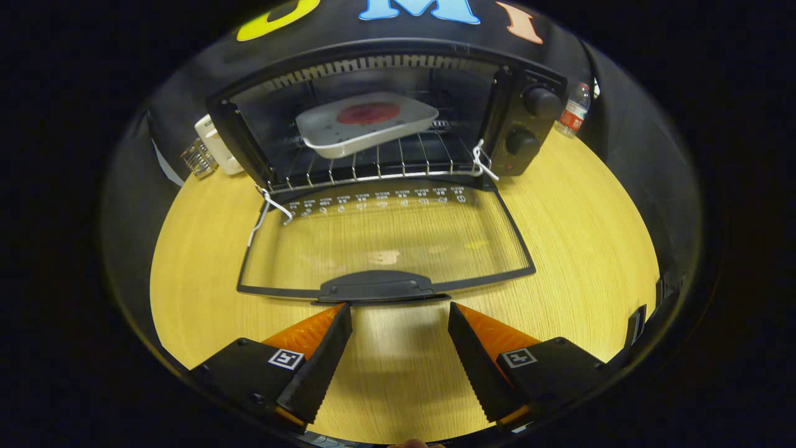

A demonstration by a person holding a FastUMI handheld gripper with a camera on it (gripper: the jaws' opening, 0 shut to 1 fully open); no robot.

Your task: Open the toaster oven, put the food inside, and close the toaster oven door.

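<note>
Currently, items run from largest to smallest.

1. The toaster oven (528, 118) stands on the wooden table (591, 249), beyond my fingers. I judge it heavy and rigid; it should stay put under a light push on its door.
2. The door (385, 239) hangs fully open, lying flat out toward me over the table. Its pane is glass in a thin dark frame: stiff, smooth, probably slippery and fragile. I would not press on the pane.
3. The tray (367, 127) carrying the food (377, 113) already sits inside on the wire rack (373, 165). The tray looks light and hard, and it sits skewed on the rack bars. Only the closing step appears to remain.
4. The door handle (376, 286) is a dark moulded bar on the door's near edge, just ahead of my fingertips. I judge this the correct contact point: solid, and easy to lift from below.
5. My gripper (399, 314) is released, fingers spread wide, roughly to the handle's width. It holds nothing and touches nothing; bare table shows between the fingers.
</note>
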